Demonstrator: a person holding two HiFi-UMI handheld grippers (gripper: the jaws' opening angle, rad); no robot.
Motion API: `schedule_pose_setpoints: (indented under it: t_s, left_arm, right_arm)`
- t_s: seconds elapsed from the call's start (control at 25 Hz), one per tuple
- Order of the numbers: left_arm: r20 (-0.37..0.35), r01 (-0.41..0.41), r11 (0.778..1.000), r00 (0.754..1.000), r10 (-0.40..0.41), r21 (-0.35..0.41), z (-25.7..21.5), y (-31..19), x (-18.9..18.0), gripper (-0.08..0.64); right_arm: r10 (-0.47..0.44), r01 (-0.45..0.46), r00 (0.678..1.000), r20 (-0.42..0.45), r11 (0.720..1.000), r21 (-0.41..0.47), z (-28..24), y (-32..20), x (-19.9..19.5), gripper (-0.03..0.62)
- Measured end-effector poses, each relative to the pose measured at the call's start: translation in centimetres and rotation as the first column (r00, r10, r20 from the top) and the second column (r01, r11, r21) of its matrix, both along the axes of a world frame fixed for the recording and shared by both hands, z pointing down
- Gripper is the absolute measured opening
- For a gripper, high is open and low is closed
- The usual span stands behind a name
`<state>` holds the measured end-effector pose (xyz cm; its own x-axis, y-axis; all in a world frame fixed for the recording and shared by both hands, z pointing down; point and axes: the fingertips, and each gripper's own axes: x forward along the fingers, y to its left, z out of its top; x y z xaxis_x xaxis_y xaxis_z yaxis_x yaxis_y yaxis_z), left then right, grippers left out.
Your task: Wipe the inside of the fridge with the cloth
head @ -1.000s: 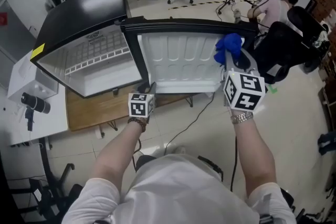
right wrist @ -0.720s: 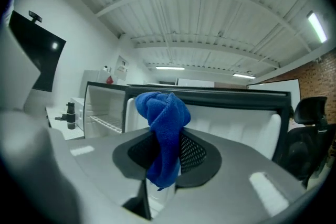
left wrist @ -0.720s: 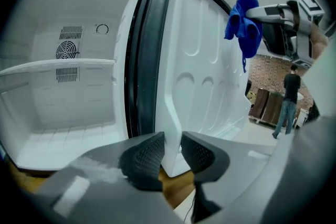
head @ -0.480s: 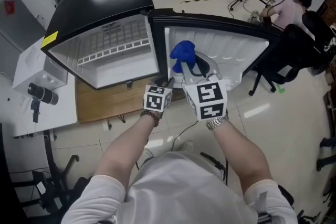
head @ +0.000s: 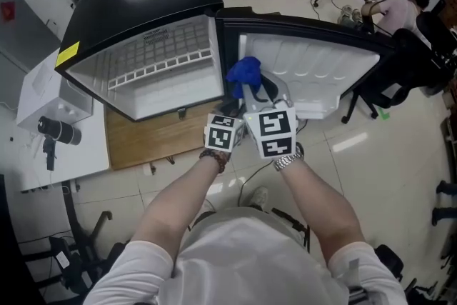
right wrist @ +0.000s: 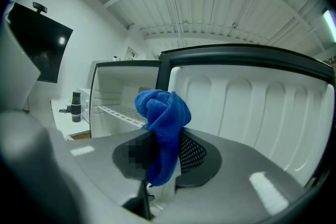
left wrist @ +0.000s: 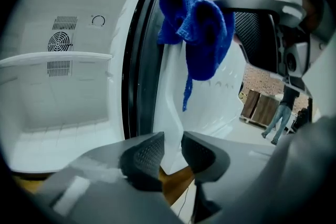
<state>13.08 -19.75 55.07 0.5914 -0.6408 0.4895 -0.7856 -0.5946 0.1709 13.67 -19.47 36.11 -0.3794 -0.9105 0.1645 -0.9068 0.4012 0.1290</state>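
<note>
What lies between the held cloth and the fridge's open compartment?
In the left gripper view, only the fridge's black hinge-side edge separates the cloth from the compartment.

The fridge [head: 143, 3] stands on a wooden board [head: 153, 143], which rests on the pale tiled floor [head: 371, 153].

At your ten o'clock, a white table [head: 43, 153] bears a black camera-like device [head: 56, 130]; a wooden board [head: 143, 143] lies at eleven; a seated person [head: 400, 7] and black chair [head: 421, 57] at one.
</note>
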Motion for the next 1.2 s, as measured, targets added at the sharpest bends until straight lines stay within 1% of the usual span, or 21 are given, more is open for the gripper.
schedule_pose_setpoints:
  t_s: [0.12, 0.32, 0.6, 0.92, 1.08, 1.2]
  left_arm:
    - [-0.005, 0.008, 1.000, 1.000, -0.008, 0.003, 0.0, -0.1, -0.1, 0.106]
    - [-0.015, 0.015, 1.000, 1.000, -0.015, 0.010, 0.0, -0.1, -0.2, 0.104]
    - [-0.021, 0.032, 0.999, 0.999, -0.032, 0.025, -0.6, -0.1, -0.3, 0.104]
    - [-0.018, 0.057, 0.998, 0.998, -0.057, 0.028, -0.6, -0.1, -0.4, 0.101]
    - [-0.017, 0.064, 0.998, 0.998, -0.063, 0.028, -0.6, 0.0, -0.3, 0.101]
    - [-0.012, 0.072, 0.997, 0.997, -0.072, 0.032, -0.5, -0.1, -0.4, 0.100]
  right_arm:
    - [0.035, -0.035, 0.999, 0.017, 0.999, -0.025, 1.2, -0.5, 1.2, 0.086]
    - [0.075, -0.075, 0.997, 0.002, 0.996, -0.049, 2.0, -1.4, 2.2, 0.086]
    - [0.136, -0.137, 0.990, -0.028, 0.990, -0.037, 2.0, -1.0, 5.6, 0.086]
    - [0.233, -0.235, 0.971, -0.050, 0.972, -0.025, 2.4, -0.2, 11.8, 0.086]
    - [0.294, -0.296, 0.954, -0.053, 0.955, -0.033, 3.0, 0.2, 15.7, 0.086]
    - [0.319, -0.321, 0.946, -0.057, 0.947, -0.033, 3.1, 0.4, 17.8, 0.086]
